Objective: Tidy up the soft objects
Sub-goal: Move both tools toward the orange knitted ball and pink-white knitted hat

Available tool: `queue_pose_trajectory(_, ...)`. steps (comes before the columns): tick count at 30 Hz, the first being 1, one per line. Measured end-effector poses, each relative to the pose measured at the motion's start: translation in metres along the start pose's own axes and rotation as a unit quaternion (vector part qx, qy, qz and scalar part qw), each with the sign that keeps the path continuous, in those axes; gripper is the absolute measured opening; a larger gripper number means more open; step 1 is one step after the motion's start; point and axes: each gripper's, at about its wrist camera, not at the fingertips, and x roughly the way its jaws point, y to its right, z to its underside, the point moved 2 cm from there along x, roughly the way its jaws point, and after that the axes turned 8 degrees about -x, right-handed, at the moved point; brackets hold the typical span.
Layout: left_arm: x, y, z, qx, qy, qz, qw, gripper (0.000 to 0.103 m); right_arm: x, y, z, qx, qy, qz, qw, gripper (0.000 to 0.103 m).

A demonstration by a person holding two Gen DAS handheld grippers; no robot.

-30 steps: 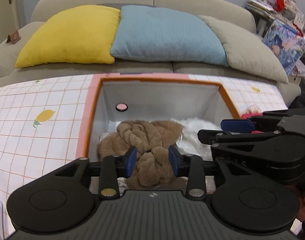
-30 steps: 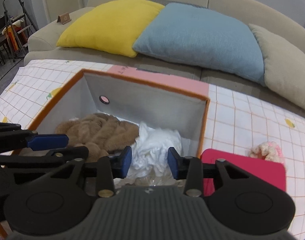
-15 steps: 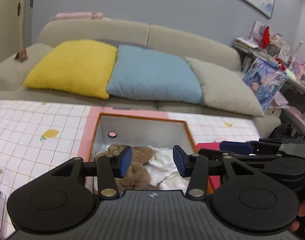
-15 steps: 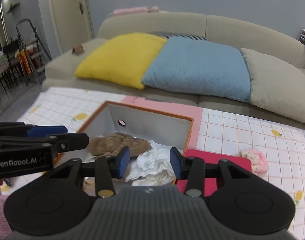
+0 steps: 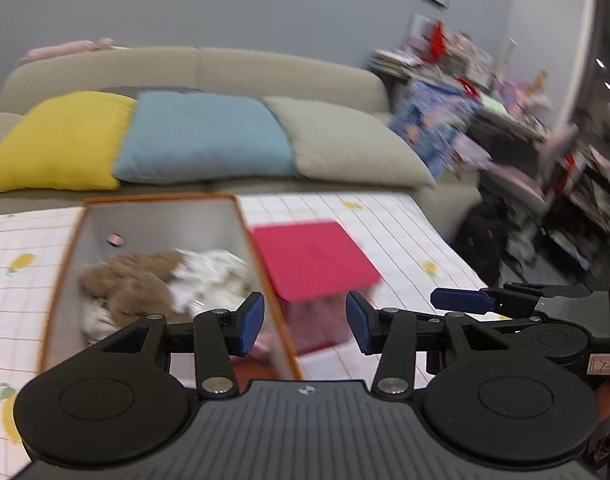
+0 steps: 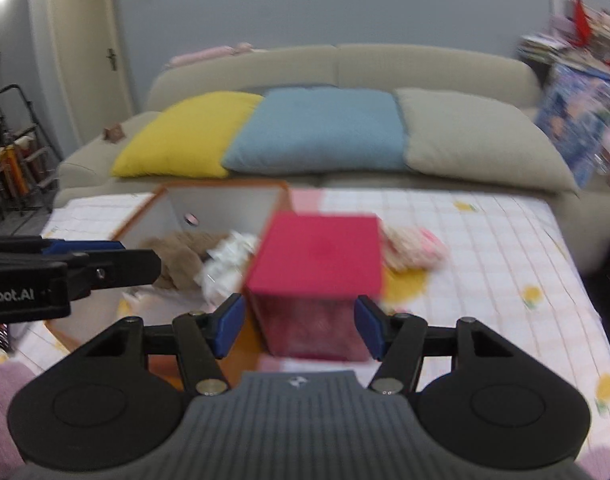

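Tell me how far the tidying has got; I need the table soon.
Done: a brown plush and white fabric lie in the orange-rimmed box. In hand: nothing; the left tongs and right tongs are open, the right's jaws just widened. Left: the pink-and-cream soft item beside the red box.

Orange-rimmed box (image 6: pixel 279 196) open on top, brown plush (image 6: pixel 177 254) and white cloth (image 6: pixel 225 264) filling its floor. Red box (image 6: pixel 317 252) touches its right wall. Pink plush (image 6: pixel 413 246) just behind it; tablecloth (image 6: pixel 505 248) to the right is bare.

Black claw (image 5: pixel 301 322) — blue pads (image 5: pixel 251 322), silver screws
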Motion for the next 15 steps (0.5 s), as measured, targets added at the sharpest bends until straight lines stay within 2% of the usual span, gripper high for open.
queue_pose_trajectory(6,0.018,0.031,0.012,0.046,-0.036,0.019,0.9981,0.054,-0.006,0.035,0.029,0.051,-0.02,0.031,0.998,0.06)
queue_pose_trajectory(9,0.024,0.05,0.016,0.093,-0.045,0.025,0.9943,0.054,-0.007,0.055,0.032,0.093,-0.015,0.04,0.995,0.06)
queue_pose_trajectory(12,0.037,0.071,0.015,0.162,-0.059,0.032,0.9844,0.054,-0.006,0.072,0.034,0.109,-0.005,0.065,0.992,0.06)
queue_pose_trajectory(15,0.056,0.093,0.012,0.235,-0.077,0.038,0.9682,0.054,0.0,0.091,0.037,0.119,-0.002,0.088,0.989,0.06)
